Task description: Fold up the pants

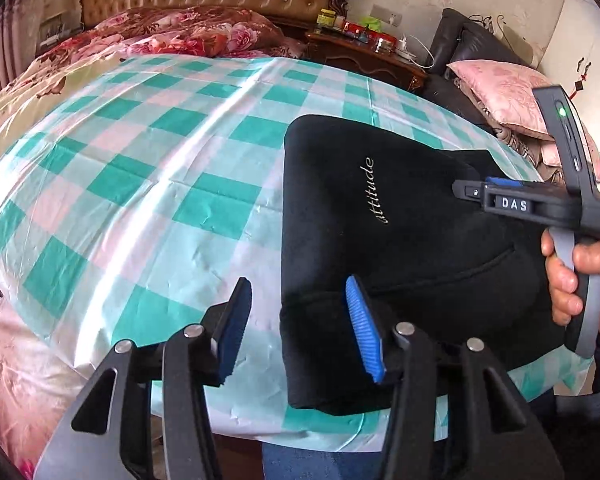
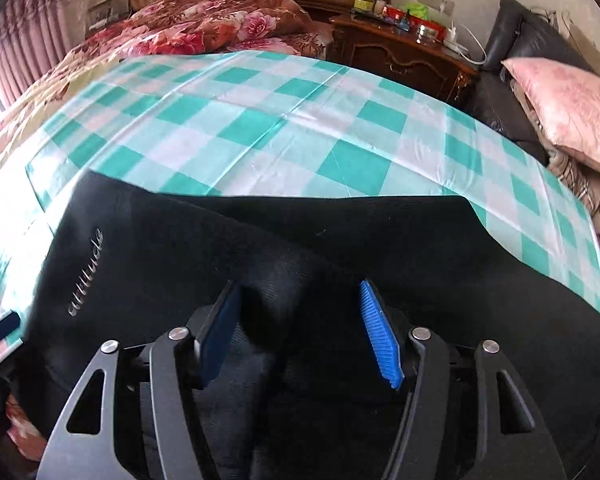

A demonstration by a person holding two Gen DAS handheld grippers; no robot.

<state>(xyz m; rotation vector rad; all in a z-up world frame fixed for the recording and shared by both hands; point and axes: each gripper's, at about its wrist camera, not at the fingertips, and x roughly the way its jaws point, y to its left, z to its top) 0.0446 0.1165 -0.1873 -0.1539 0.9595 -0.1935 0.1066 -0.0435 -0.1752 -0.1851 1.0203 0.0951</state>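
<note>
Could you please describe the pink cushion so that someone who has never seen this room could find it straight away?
Start at the bed with the green-and-white checked sheet and look past its right side, beyond the dark wooden nightstand. There a black sofa stands by the wall, and the pink cushion leans on it. It is the only pale, satiny pink thing there, unlike the red floral quilt at the headboard.
</note>
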